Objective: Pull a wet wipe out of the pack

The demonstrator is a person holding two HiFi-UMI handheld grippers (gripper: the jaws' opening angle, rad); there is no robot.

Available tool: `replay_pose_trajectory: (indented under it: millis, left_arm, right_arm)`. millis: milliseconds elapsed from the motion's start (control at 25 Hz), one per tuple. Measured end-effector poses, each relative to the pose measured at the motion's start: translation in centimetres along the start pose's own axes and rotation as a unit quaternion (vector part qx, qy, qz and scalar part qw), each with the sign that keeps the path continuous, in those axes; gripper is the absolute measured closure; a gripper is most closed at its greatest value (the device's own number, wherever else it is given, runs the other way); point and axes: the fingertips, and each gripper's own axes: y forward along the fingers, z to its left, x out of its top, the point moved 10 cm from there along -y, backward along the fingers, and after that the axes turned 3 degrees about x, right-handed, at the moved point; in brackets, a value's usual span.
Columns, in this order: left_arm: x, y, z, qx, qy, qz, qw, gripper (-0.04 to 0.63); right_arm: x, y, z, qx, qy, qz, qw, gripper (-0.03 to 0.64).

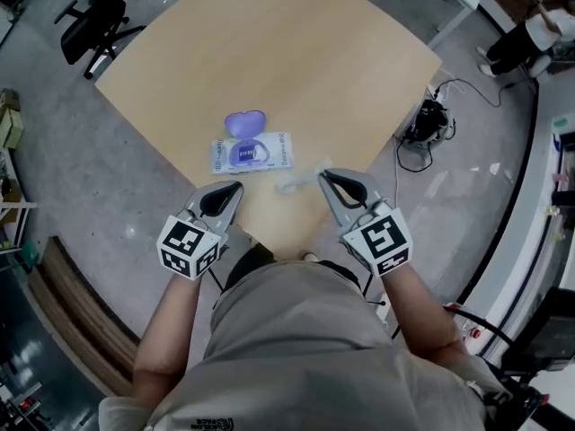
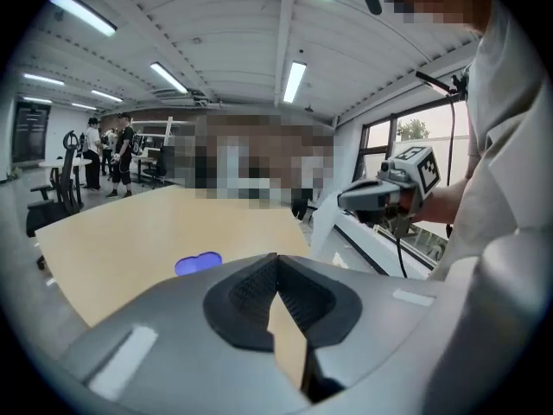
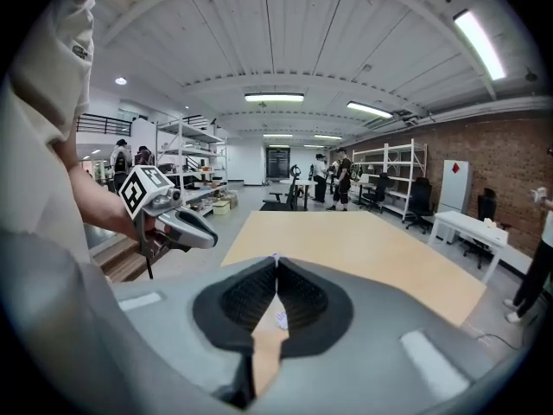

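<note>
The wet wipe pack lies flat on the wooden table, its purple lid flipped open; the lid also shows in the left gripper view. A crumpled white wipe trails left from the tip of my right gripper, whose jaws are shut on its end, clear of the pack. The jaw tips of that gripper meet with a white sliver between them. My left gripper hovers just below the pack, shut and empty, and its jaws are closed together.
The table's near corner lies between my two grippers. An office chair stands at the far left, and cables lie on the floor to the right. A person is at the top right. Shelving and people stand far back.
</note>
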Motion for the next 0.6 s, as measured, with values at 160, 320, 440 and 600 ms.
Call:
replay_pose_trajectory:
  millis: [160, 320, 440, 600]
  left_arm:
    - [1.5, -1.4, -5.9, 0.014, 0.0, -0.036, 0.9993, 0.589]
    - [2.1, -3.3, -12.0, 0.03, 0.007, -0.053, 0.9981, 0.589]
    - [1.3, -5.1, -16.4, 0.049, 0.007, -0.058, 0.9971, 0.589]
    - [0.4, -8.6, -21.1, 0.084, 0.005, -0.05, 0.9952, 0.59]
  right_arm:
    - [-0.7, -4.1, 0.2, 0.02, -0.01, -0.024, 0.999, 0.609]
    - [-1.4, -8.4, 0.3, 0.047, -0.018, -0.041, 0.998, 0.609]
    - [-2.7, -11.5, 0.6, 0.07, -0.023, -0.051, 0.996, 0.609]
    - [-3.8, -14.9, 1.8, 0.103, -0.028, -0.062, 0.992, 0.609]
